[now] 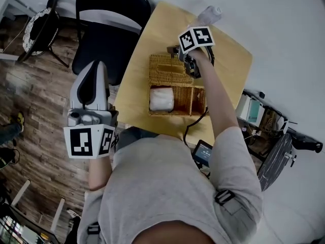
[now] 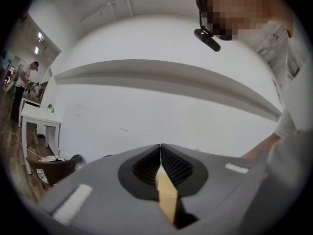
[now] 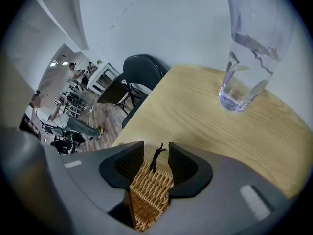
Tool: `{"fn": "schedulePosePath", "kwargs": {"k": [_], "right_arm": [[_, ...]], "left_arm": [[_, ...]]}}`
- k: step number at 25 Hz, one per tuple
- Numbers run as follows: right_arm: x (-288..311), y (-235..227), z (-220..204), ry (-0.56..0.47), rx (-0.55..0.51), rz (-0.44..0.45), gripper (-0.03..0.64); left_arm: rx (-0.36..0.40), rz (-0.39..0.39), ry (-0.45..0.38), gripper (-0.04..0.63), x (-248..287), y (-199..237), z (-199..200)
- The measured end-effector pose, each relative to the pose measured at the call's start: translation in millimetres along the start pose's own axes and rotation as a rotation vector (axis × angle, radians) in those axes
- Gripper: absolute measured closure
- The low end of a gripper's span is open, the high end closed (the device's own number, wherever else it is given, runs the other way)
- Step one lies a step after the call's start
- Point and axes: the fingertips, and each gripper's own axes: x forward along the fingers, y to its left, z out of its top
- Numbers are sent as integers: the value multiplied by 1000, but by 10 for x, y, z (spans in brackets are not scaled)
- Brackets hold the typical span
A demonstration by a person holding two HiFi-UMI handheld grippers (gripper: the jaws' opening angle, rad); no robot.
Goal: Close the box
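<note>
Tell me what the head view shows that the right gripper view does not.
Only the head view: the open box with a white roll in its left compartment, and the left gripper. Only the right gripper view: the right gripper shut on the wicker lid. Both: the wooden table, black chair and clear bottle.

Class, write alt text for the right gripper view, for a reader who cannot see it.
The right gripper clamps the edge of a wicker lid with a dark cord loop. Beyond lies a wooden table with a clear bottle at upper right and a black chair past its far edge.
</note>
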Motion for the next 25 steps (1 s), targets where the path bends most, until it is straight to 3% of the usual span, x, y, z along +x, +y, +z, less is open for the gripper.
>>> {"fn": "schedulePosePath", "kwargs": {"k": [15, 20, 25], "right_arm": [[319, -73, -140, 149, -8, -21, 465], [368, -88, -165, 180, -31, -50, 578], [354, -57, -157, 174, -41, -44, 594]], "left_arm": [[-14, 77, 26, 535, -48, 245, -106], [-11, 89, 29, 535, -50, 283, -118], [-7, 86, 33, 535, -66, 271, -119]]}}
